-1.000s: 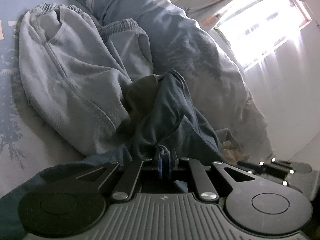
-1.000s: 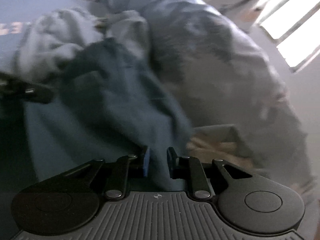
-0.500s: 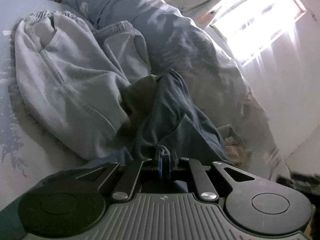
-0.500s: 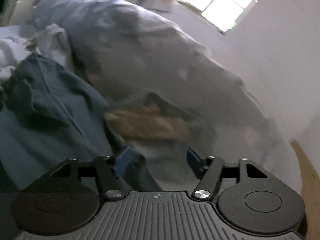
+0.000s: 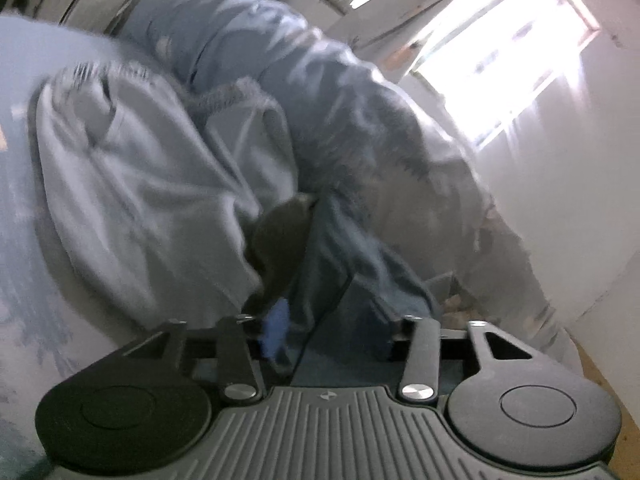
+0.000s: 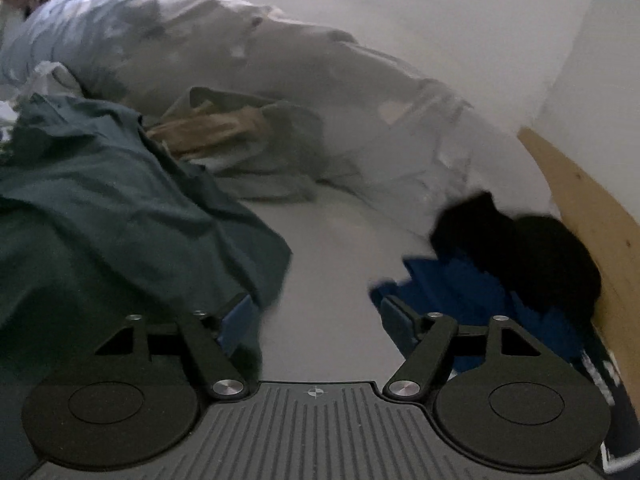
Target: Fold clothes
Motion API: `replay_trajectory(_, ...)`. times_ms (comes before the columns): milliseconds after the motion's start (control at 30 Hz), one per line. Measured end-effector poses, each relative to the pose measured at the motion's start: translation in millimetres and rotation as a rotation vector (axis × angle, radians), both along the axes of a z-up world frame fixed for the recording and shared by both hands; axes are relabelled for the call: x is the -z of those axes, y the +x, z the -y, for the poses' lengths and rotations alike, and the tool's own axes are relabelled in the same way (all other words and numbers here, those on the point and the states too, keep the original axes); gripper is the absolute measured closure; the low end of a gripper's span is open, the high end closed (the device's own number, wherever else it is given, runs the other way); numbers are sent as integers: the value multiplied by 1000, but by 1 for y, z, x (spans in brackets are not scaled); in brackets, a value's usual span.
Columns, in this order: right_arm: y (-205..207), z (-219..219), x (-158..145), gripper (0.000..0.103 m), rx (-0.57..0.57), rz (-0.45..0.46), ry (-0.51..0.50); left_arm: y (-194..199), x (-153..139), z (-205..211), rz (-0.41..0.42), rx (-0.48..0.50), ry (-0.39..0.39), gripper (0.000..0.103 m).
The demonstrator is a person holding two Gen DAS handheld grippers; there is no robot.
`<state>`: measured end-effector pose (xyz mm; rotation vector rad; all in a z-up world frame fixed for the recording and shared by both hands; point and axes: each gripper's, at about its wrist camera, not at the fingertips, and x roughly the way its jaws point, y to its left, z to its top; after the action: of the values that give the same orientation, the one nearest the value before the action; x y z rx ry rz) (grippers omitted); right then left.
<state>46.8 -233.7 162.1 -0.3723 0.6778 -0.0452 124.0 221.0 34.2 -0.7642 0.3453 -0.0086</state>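
Bed sheet [image 6: 340, 240] is bare between the piles, duvet [image 6: 280, 60] bunched along the wall. Left gripper [image 5: 332, 328], clamped on the dark blue garment [image 5: 340, 248] half a second ago, is now spread wide; cloth is draped between the jaws but no longer pinched. Right gripper [image 6: 316, 320] is also wide open and empty, now swung toward the blue clothes [image 6: 460, 288] by the headboard [image 6: 592, 208]. Grey sweatpants [image 5: 140, 184] are untouched. Garment is judged released, still crumpled; a re-grip is likely needed
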Motion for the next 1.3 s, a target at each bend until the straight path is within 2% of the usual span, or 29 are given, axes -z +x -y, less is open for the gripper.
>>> replay_trajectory(133,-63,20,-37,26,11,16,23,-22,-23,-10,57,3,18,39)
replay_trajectory(233,-112,31,-68,22,10,44,50,-50,-44,-12,131,58,50,28)
replay_trajectory(300,-144,37,-85,21,0,50,52,-73,-58,-9,169,91,107,27)
replay_trajectory(467,-216,48,-110,16,-8,69,62,-130,-76,3,156,184,212,26)
replay_trajectory(567,-242,52,-97,14,2,68,112,-168,-76,11,99,228,284,26)
replay_trajectory(667,-255,47,-66,14,-10,34,177,-197,-74,15,42,260,303,26)
replay_trajectory(767,-256,35,-20,14,-11,-39,300,-218,-74,20,-21,267,329,26)
replay_trajectory(933,-252,-5,66,20,-19,-155,381,-242,-84,20,-68,260,367,26)
replay_trajectory(967,-253,-15,78,26,-30,-177,370,-247,-85,18,-75,257,360,26)
replay_trajectory(1000,-250,-27,92,36,-43,-212,355,-253,-85,16,-83,253,350,26)
replay_trajectory(1067,-247,-41,110,44,-53,-245,353,-265,-85,13,-97,248,330,26)
replay_trajectory(1167,-247,-60,127,46,-58,-235,333,-277,-81,16,-108,263,319,26)
replay_trajectory(1300,-241,-76,150,49,-80,-235,205,-282,-78,23,-102,293,348,26)
